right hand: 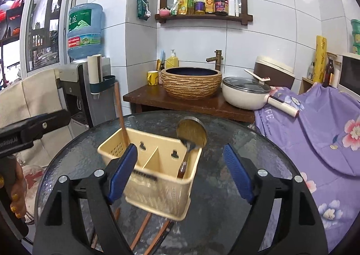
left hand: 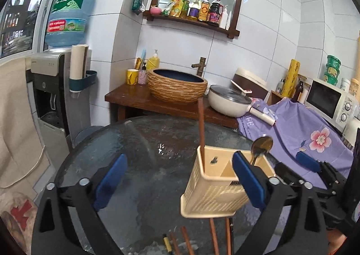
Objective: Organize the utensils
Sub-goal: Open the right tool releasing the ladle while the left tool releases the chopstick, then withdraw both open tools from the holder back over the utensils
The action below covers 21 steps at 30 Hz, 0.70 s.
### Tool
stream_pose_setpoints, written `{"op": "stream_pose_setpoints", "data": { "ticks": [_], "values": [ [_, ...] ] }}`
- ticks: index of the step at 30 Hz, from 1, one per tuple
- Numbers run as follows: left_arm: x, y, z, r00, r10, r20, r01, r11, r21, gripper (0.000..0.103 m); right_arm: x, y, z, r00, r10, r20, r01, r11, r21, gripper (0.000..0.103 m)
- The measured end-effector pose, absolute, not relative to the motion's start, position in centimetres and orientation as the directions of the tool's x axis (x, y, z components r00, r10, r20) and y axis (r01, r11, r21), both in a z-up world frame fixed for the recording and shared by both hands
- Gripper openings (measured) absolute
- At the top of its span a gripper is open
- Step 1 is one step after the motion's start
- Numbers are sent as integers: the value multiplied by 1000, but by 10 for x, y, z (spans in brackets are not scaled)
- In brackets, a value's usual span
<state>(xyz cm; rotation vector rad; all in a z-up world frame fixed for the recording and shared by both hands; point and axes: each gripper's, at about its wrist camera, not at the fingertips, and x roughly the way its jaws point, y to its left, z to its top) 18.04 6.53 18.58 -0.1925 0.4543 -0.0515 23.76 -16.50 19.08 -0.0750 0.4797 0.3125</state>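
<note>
Utensil caddy on the round glass tabletop (right hand: 225, 129).
Perforated cream plastic caddy (right hand: 157, 178), two compartments: a wooden chopstick (right hand: 120, 115) upright in its left, a metal spoon (right hand: 191, 135) bowl-up in its right. Both the left hand-held gripper (left hand: 177, 178) and right hand-held gripper (right hand: 180, 171) stand apart, empty.

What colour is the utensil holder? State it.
The utensil holder is cream-yellow with perforated sides, best seen in the right wrist view.

White tiled walls (right hand: 281, 19) carry a dark wooden framed mirror shelf (right hand: 203, 17); a sliding window (right hand: 42, 30) stands left, beside a water dispenser (left hand: 48, 88).
</note>
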Motion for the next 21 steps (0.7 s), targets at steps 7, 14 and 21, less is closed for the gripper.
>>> {"op": "stream_pose_setpoints", "data": {
  "ticks": [7, 14, 21],
  "values": [
    [153, 71, 139, 842, -33, -538, -45, 990, -130, 97, 192, -164, 161, 794, 291, -533, -333, 943, 19, 81],
    [135, 77, 97, 786, 8, -618, -94, 990, -108, 97, 172, -175, 112, 725, 256, -639, -290, 955, 53, 81],
    [129, 72, 63, 732, 8, -681, -90, 992, -86, 97, 164, -182, 71, 657, 213, -723, -250, 967, 58, 78]
  ]
}}
